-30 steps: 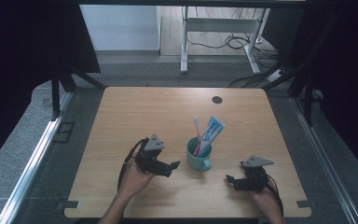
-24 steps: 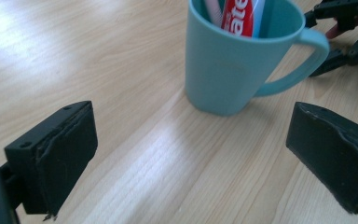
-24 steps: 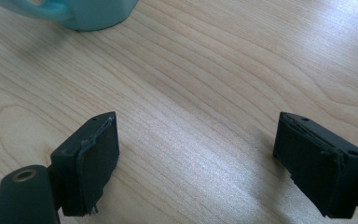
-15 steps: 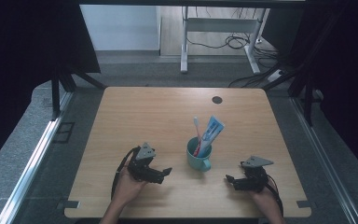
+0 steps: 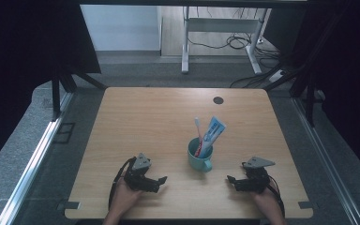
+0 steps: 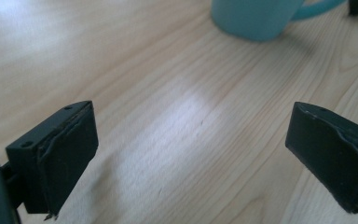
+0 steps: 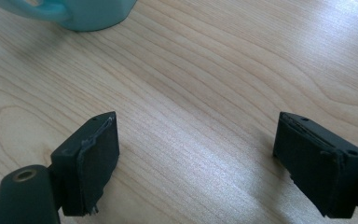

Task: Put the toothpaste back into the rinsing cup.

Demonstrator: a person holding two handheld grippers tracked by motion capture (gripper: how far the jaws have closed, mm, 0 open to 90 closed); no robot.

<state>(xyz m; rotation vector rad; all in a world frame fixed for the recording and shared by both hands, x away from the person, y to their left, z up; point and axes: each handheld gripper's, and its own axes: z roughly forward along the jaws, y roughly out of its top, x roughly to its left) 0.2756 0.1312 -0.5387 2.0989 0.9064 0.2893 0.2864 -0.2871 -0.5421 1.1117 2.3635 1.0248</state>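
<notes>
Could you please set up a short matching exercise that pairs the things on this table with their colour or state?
Things:
1. mug
2. toothbrush
3. tube
4. left gripper

Colour or state:
A. open, with nothing between its fingers
B. teal, handle toward the person
C. blue and white, leaning out of the mug
D. thin, with a white head and red lower part, standing in the mug

Pairs: 1-B, 2-D, 3-C, 4-A
</notes>
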